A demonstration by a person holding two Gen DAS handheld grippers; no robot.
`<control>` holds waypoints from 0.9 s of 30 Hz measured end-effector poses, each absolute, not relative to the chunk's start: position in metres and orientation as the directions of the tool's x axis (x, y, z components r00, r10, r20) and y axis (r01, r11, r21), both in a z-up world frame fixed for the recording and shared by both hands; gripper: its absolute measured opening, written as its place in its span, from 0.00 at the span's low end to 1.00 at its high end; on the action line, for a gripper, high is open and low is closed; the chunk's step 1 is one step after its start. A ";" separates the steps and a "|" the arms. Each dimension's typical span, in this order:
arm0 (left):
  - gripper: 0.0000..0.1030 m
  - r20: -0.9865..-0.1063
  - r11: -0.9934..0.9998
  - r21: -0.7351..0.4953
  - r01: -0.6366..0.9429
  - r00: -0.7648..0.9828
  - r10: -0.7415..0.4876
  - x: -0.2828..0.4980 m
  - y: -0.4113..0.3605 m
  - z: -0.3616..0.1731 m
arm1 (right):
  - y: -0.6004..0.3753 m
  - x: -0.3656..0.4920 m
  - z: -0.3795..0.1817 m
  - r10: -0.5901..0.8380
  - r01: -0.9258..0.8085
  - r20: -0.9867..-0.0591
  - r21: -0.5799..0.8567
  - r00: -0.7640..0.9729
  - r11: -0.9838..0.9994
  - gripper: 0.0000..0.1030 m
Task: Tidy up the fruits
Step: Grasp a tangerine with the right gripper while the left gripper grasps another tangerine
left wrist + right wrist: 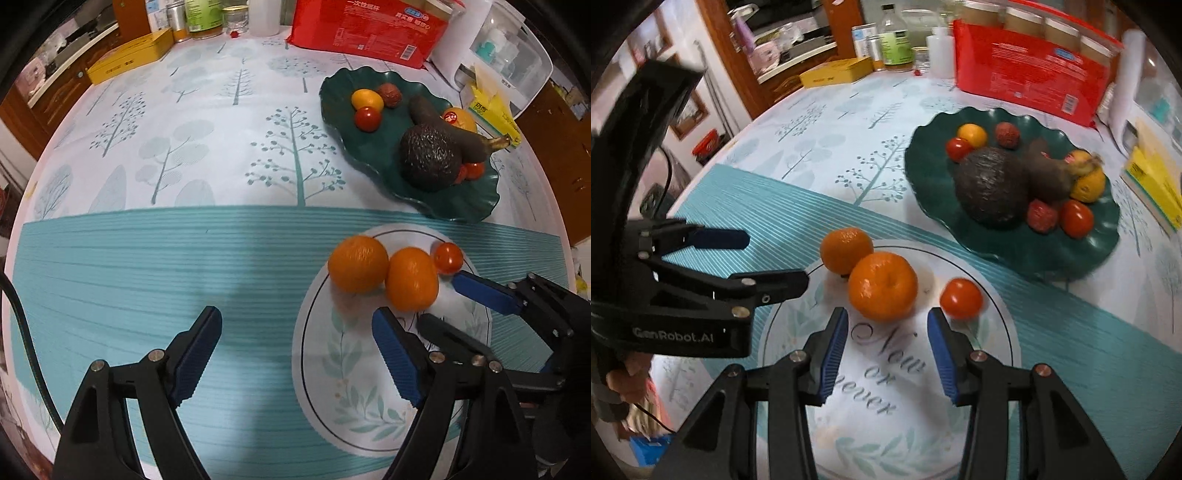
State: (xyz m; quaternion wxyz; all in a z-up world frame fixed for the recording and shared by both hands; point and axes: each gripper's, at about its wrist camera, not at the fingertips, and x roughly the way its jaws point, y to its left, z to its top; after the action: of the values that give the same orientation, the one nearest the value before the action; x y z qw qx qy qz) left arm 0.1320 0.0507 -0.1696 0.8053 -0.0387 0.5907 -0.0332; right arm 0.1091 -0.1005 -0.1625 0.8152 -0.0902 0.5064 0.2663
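We hold the left gripper [297, 323] low over the teal striped band of the tree-print tablecloth [207, 147], its blue-padded jaws spread wide with nothing between them; one jaw hangs over the cloth, the other over the rim of the round white plate with leaf print and script lettering [886, 406]. Our right gripper [888, 325] hovers over that same plate, jaws also parted and empty.

On the white plate sit two round orange mandarins, the nearer mandarin [882, 286] just ahead of our right jaws and touching the farther mandarin [846, 250] at the plate's edge. A small red cherry tomato [961, 298] lies just beside our right-hand jaw tip; it looks blurred, so we cannot tell whether it touches the pad.

Beyond, the dark green wavy-edged dish [1015, 243] carries a large dark bumpy avocado [991, 190], a brown overripe banana [1047, 175] lying against it, a yellow-orange citrus with a sticker [1089, 182], further red tomatoes, a small yellow-orange fruit and what may be reddish lychees.

At the table's far edge stand a red printed package [369, 26], a flat yellow tin box [129, 61] and several bottles and jars [203, 18].
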 end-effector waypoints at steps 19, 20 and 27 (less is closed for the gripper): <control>0.80 -0.946 0.985 -0.163 0.065 0.273 -0.175 0.169 0.042 -0.184 | -0.087 0.130 -0.181 0.354 -0.565 -0.856 0.091 0.376 0.820 0.44; 0.80 -0.946 0.984 -0.165 0.071 0.269 -0.178 0.170 0.039 -0.186 | -0.090 0.129 -0.181 0.357 -0.564 -0.856 0.097 0.373 0.820 0.44; 0.77 -0.950 0.981 -0.160 0.108 0.253 -0.182 0.172 0.018 -0.194 | -0.105 0.119 -0.181 0.367 -0.543 -0.864 0.135 0.345 0.829 0.44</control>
State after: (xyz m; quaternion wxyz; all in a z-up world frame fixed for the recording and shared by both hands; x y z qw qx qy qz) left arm 0.1725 0.0182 -0.1944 0.7910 -0.0310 0.6041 -0.0917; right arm 0.1192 -0.1052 -0.1807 0.8155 -0.0880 0.4994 0.2791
